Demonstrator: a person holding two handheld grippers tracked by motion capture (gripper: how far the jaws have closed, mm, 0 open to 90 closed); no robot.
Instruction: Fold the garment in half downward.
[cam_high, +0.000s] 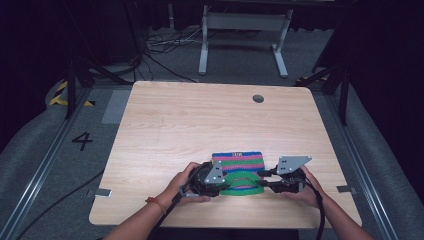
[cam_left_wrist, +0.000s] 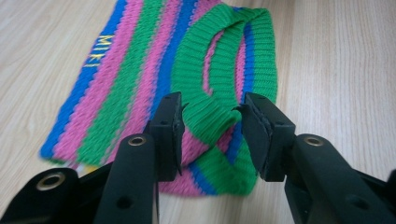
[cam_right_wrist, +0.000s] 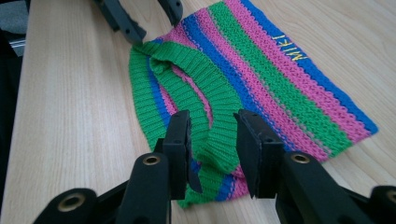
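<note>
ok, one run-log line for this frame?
scene: striped knit piece flat on table | left gripper: open, astride green ribbed band | right gripper: open, astride same band | not yet gripped

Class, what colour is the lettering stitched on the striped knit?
Yellow lettering, clearest in the right gripper view.

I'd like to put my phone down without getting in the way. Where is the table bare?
Bare wood runs from the striped knitted piece back to the far edge, round the small hole, and along both side edges. The near middle is crowded: the left tool and right tool flank its green band.
</note>
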